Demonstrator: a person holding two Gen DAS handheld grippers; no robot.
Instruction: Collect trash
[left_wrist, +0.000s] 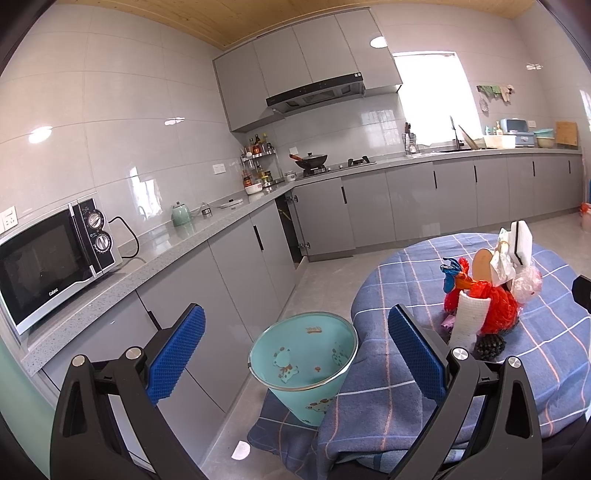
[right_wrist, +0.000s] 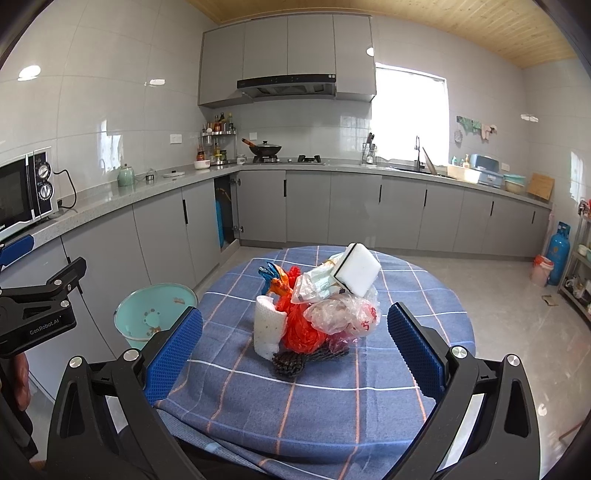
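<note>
Right gripper (right_wrist: 294, 343) spread wide and empty low in the frame, aimed at the trash pile (right_wrist: 317, 302) heaped at centre on the checked tablecloth (right_wrist: 332, 398). Left gripper (left_wrist: 295, 343) likewise parted, holding nothing, framing the teal bin (left_wrist: 303, 354) at lower centre, mouth tipped toward the camera. Best begun, probably, from the loose top: white sponge block (right_wrist: 357, 269) perched upper right of the heap, long axis slanting up-left to down-right. Rolled white paper (right_wrist: 267, 326) stood upright at the pile's left edge, axis vertical. Dark pinecone-like piece (right_wrist: 290, 363) lay nearest, flat.
</note>
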